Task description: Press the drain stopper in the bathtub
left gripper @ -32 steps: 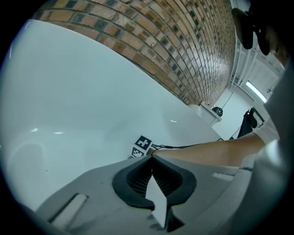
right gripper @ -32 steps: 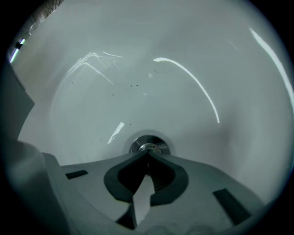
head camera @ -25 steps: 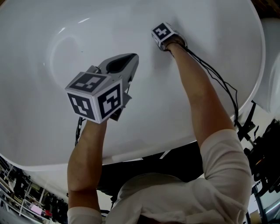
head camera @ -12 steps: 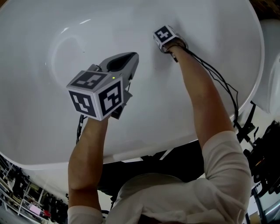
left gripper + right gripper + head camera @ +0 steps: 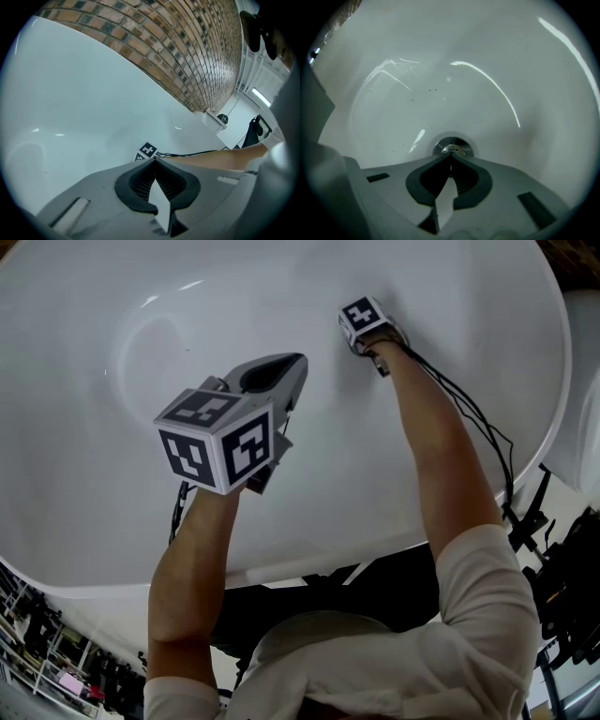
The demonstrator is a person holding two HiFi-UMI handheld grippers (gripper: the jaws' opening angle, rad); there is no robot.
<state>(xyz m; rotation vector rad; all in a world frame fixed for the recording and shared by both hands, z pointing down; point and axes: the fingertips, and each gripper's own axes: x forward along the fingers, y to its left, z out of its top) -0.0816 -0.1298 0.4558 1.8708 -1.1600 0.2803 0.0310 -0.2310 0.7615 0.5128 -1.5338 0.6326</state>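
Observation:
A round chrome drain stopper (image 5: 452,146) sits in the floor of the white bathtub (image 5: 440,70). My right gripper (image 5: 451,154) is shut, its closed tips right over the near edge of the stopper; whether they touch it is unclear. In the head view the right gripper (image 5: 364,322) reaches deep into the tub (image 5: 422,296) and hides the stopper. My left gripper (image 5: 281,371) hovers shut above the tub's near side with nothing in it. From the left gripper view its tips (image 5: 155,159) meet, and the right gripper's marker cube (image 5: 147,152) shows beyond.
A brick wall (image 5: 178,47) rises behind the tub's far rim. Black cables (image 5: 478,427) run along my right arm. Dark gear (image 5: 562,587) stands on the floor to the right of the tub. The tub wall curves up steeply all round.
Both grippers have shifted slightly to the right and a little lower in the head view. The right gripper stays low in the tub.

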